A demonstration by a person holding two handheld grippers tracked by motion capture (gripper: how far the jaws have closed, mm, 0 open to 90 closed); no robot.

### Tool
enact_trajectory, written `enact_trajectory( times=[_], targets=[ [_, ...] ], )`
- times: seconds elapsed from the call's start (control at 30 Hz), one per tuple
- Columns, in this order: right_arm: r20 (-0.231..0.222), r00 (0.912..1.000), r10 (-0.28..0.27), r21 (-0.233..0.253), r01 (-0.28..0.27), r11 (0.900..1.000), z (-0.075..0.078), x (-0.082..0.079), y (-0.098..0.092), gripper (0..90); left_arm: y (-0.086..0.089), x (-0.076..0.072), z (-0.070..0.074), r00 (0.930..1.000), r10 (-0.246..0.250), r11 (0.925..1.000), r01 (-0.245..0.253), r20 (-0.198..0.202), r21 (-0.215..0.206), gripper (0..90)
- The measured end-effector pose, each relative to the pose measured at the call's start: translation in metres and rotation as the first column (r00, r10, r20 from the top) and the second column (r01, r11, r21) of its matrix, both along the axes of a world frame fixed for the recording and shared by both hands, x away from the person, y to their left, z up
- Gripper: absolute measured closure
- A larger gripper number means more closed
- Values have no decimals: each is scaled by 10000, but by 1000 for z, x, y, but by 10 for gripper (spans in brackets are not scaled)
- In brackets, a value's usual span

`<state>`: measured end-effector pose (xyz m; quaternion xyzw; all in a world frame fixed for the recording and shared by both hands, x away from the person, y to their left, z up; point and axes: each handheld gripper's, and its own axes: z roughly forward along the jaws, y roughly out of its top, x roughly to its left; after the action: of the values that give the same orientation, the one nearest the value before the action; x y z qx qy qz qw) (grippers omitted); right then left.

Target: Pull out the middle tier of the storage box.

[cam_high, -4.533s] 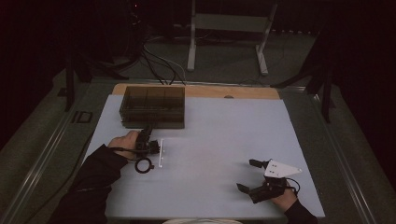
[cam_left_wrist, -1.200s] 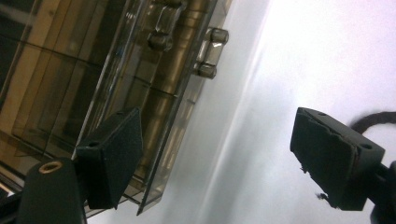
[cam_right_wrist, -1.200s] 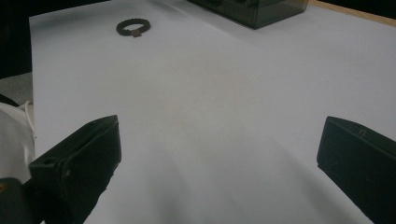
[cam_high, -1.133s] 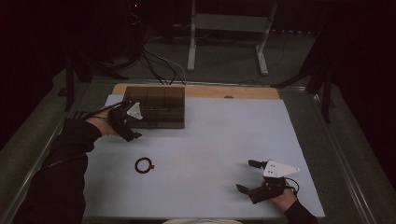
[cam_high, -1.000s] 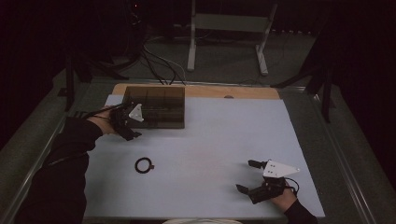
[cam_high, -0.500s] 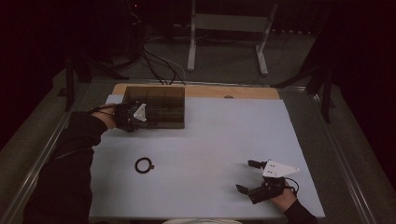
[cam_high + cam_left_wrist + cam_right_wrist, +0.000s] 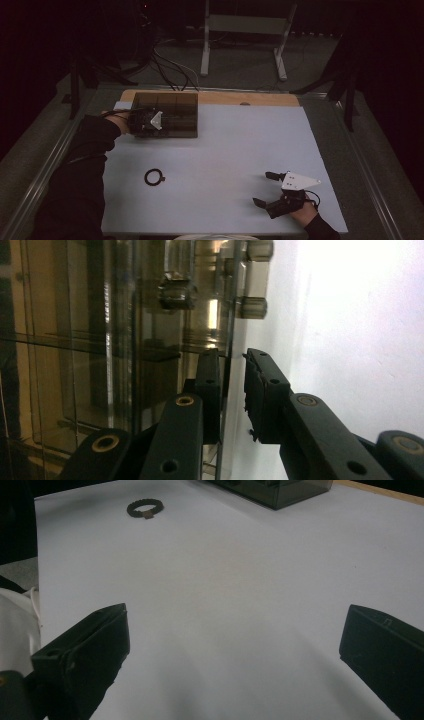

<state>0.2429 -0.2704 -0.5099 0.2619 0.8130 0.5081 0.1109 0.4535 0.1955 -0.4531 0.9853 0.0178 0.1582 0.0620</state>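
Two jaws of my left gripper (image 7: 232,390) straddle the box (image 7: 167,114) wall at the mat's far left, nearly closed on it. Stiff, slick, thin plastic; grip the rim. Right gripper (image 7: 267,189) rests open.

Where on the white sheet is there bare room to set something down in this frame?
The widest bare patch lies between the bracelet, the smoky plastic box and the right gripper. The sheet's far right corner, right of the box, is bare too. It is crowded at the far left, where the left gripper works at the box.
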Motion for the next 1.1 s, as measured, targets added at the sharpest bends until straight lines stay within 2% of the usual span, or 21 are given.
enact_trajectory(
  times=[0.2, 0.4, 0.5, 0.83, 0.97, 1.0, 1.1],
  targets=[
    [-35, 10000, 4, 7, -4, 10000, 0, 0, 0, 0, -1, 4, 1, 9996, -230, 9997, 231, -165, 70, 808],
    [-24, 10000, 15, -19, -15, 10000, -1, 1, 0, 0, -4, 5, 3, 9985, -502, 9977, 511, -201, 442, 819],
    [-49, 10000, 4, 11, -4, 10000, -1, 0, 0, 0, -4, 5, 3, 9983, -511, 9977, 523, -286, 420, 845],
    [-65, 10000, 27, 6, -27, 10000, -1, 1, 0, 0, -3, 8, 4, 9977, -491, 9965, 520, -462, 647, 831],
    [-78, 10000, 22, 11, -22, 10000, -1, 1, 0, 0, -3, 9, 3, 9971, -501, 9945, 551, -569, 896, 831],
    [-77, 10000, 34, -2, -34, 10000, -1, 1, 0, 0, -3, 10, 1, 9969, -444, 9929, 512, -657, 1070, 831],
    [-83, 10000, 32, 10, -32, 10000, -1, 1, 0, 0, -4, 11, -2, 9963, -519, 9914, 597, -692, 1164, 832]
  ],
)
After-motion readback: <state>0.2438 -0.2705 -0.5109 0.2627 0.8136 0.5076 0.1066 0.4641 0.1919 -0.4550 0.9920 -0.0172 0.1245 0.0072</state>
